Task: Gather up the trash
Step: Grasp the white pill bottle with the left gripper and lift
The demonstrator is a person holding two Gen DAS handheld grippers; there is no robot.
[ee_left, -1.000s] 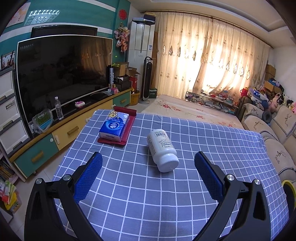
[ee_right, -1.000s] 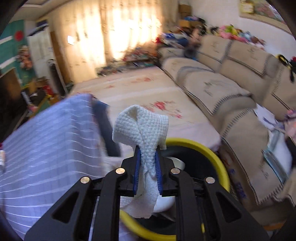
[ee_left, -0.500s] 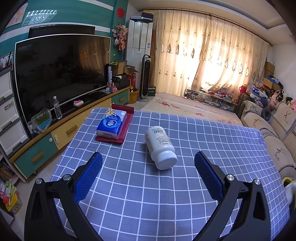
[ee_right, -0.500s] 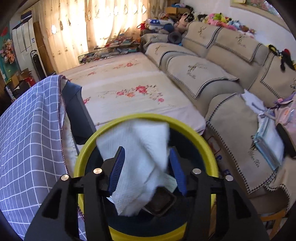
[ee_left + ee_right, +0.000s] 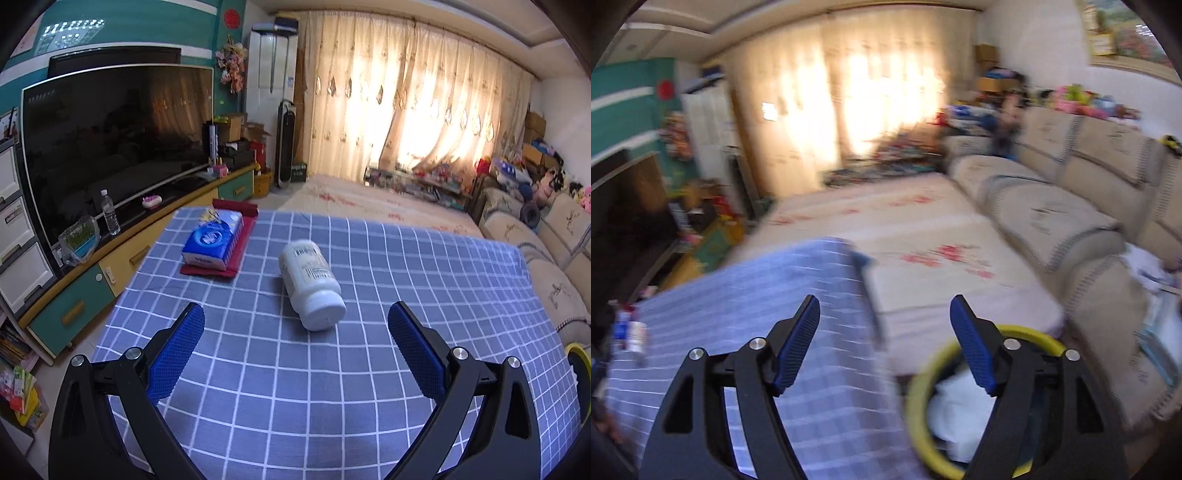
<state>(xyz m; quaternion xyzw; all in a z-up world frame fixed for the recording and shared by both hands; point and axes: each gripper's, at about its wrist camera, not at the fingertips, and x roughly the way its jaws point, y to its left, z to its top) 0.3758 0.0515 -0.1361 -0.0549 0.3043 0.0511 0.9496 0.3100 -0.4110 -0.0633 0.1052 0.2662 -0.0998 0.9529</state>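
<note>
A white plastic bottle lies on its side on the blue checked tablecloth, its cap toward me. My left gripper hovers open just short of the cap, with nothing between its blue pads. In the blurred right wrist view, my right gripper has its jaws opening and empty, above the table's edge. Below it to the right stands the yellow-rimmed bin with the white paper towel lying inside. The same bin peeks in at the right edge of the left wrist view.
A blue tissue pack rests on a red folder at the table's far left. A TV on a low cabinet stands left of the table. A beige sofa runs along the right, with a floral rug between.
My right gripper opened and let the white paper towel fall into the yellow bin, then rose and swung left toward the table. The left gripper and the bottle kept their places.
</note>
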